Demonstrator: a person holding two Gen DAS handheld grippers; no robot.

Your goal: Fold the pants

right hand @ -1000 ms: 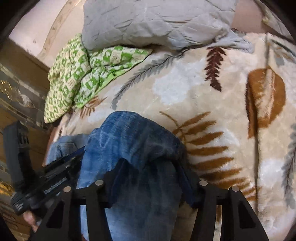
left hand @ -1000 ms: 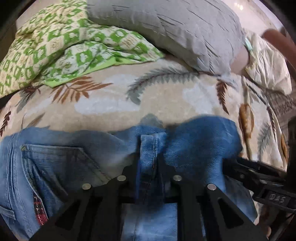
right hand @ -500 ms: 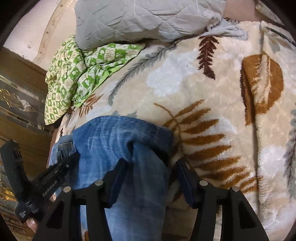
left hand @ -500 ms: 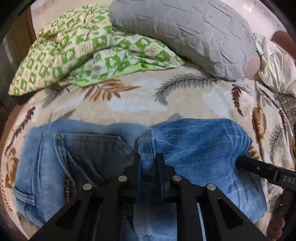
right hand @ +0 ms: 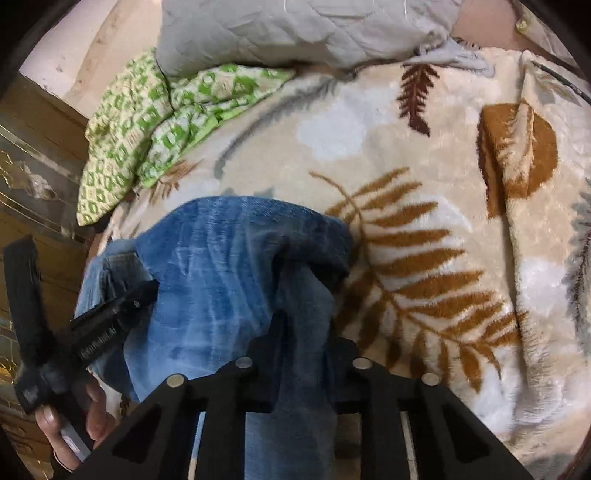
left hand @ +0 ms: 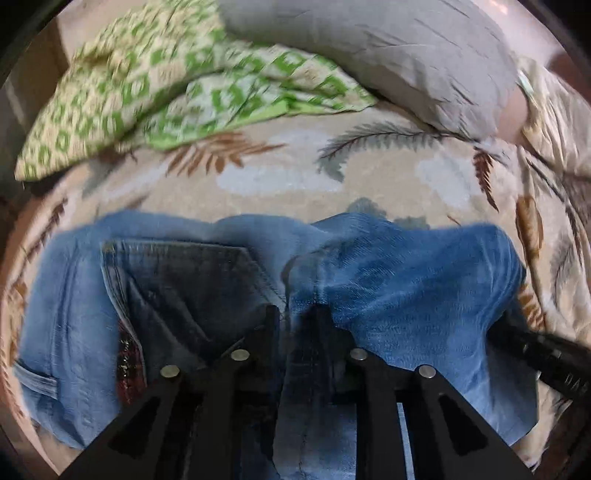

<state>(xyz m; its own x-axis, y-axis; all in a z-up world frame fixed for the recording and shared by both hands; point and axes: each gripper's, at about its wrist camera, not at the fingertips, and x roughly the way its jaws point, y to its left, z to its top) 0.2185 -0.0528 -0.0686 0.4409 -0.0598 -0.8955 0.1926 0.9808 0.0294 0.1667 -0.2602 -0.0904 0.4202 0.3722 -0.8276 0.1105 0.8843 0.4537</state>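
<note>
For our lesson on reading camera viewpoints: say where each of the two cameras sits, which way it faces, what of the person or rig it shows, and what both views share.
Left wrist: sits on the left claw, facing along its fingers over the jeans toward the pillows; the right claw enters at the right edge.
Right wrist: sits on the right claw, facing over the jeans and leaf-print blanket; the person's hand holds the left claw at lower left.
Shared: jeans, blanket, green patterned pillow, grey pillow.

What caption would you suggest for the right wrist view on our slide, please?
Right gripper clamps a fold of blue jeans above a leaf-print blanket.
</note>
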